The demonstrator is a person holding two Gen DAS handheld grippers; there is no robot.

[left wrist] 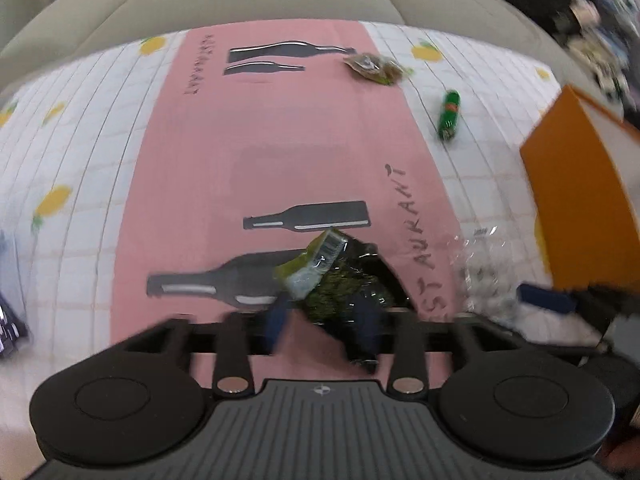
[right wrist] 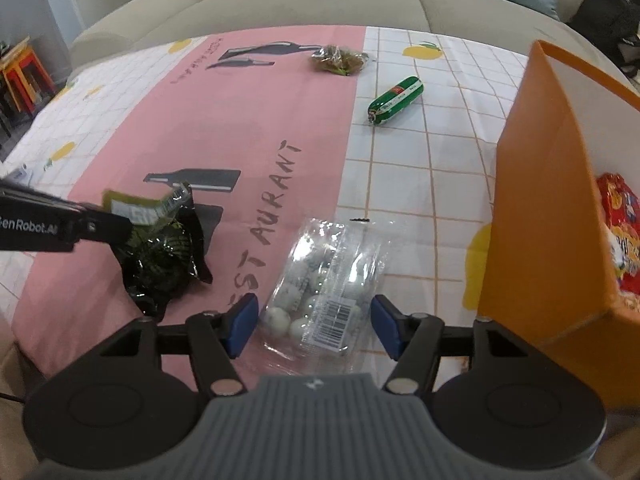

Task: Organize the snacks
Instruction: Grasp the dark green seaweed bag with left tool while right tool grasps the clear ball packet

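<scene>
Snacks in red packets [right wrist: 618, 236] sit inside the orange box [right wrist: 536, 216].

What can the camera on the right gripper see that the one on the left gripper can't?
Only the right view shows a red snack bag inside the orange box, plus stools beside the sofa. Only the left view shows a dark object at the table's left edge. Both show the dark green packet, the clear bag of white balls, the green tube, the brown snack bag and the pink cloth.
</scene>
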